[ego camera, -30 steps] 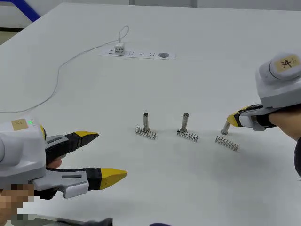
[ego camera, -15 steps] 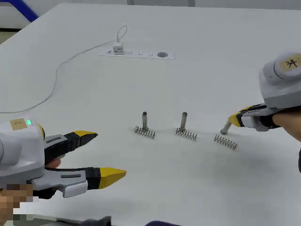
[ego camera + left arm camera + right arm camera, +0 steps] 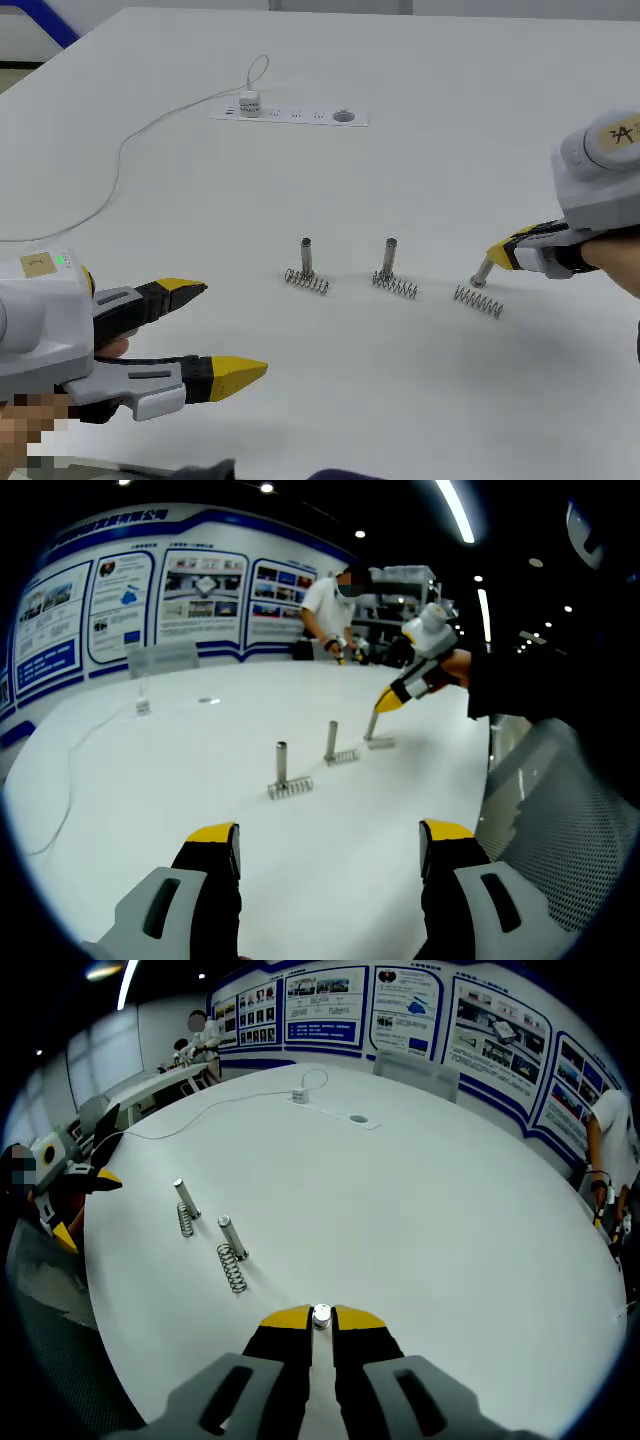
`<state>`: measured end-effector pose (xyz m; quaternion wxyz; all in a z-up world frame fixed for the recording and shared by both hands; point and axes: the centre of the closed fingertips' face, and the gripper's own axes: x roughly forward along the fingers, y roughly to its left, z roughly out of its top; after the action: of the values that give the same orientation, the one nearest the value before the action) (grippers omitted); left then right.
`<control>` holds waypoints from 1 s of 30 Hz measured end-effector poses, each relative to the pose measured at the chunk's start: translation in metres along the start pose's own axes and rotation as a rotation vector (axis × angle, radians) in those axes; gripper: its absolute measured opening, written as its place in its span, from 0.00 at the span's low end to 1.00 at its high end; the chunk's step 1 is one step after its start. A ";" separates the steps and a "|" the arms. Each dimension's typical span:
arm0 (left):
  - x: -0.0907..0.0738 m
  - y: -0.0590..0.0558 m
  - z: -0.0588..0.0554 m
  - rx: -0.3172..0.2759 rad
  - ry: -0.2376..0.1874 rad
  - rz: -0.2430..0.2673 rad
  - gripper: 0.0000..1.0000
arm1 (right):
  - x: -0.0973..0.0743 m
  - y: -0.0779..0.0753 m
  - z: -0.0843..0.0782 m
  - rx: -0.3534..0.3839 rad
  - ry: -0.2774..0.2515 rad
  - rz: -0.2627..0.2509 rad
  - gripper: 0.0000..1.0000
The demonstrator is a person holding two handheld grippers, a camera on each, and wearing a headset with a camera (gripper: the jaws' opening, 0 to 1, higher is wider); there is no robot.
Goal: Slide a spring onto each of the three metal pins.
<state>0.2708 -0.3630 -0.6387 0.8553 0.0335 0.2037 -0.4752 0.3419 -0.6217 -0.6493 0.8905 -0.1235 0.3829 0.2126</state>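
Note:
Two metal pins [image 3: 306, 250] [image 3: 390, 251] stand upright mid-table, each with a spring [image 3: 306, 281] [image 3: 396, 286] lying at its foot. A third pin [image 3: 480, 272] leans tilted with its foot on the table, and my right gripper [image 3: 497, 256] is shut on its top. The third spring [image 3: 478, 301] lies just in front of it. In the right gripper view the jaws close on the pin head [image 3: 322, 1317], with the other pins [image 3: 185, 1195] [image 3: 231, 1232] off to the left. My left gripper [image 3: 225, 330] is open and holds nothing at the near left, well short of the pins [image 3: 281, 762].
A white power strip [image 3: 295, 115] lies at the far side, with a plug and a white cable [image 3: 130, 140] trailing off to the left. Bare white table surrounds the pins. In the left gripper view a person [image 3: 330, 600] works at the table's far end.

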 end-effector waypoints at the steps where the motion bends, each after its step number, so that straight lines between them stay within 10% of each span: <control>1: 0.000 0.000 0.000 0.000 0.000 0.000 0.74 | 0.000 0.000 0.000 -0.002 0.000 0.000 0.08; 30: 0.000 -0.001 0.000 0.005 0.004 -0.003 0.75 | -0.006 0.001 0.001 -0.027 -0.015 -0.001 0.10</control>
<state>0.2699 -0.3635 -0.6383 0.8542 0.0361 0.2044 -0.4767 0.3381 -0.6224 -0.6446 0.8916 -0.1340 0.3734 0.2183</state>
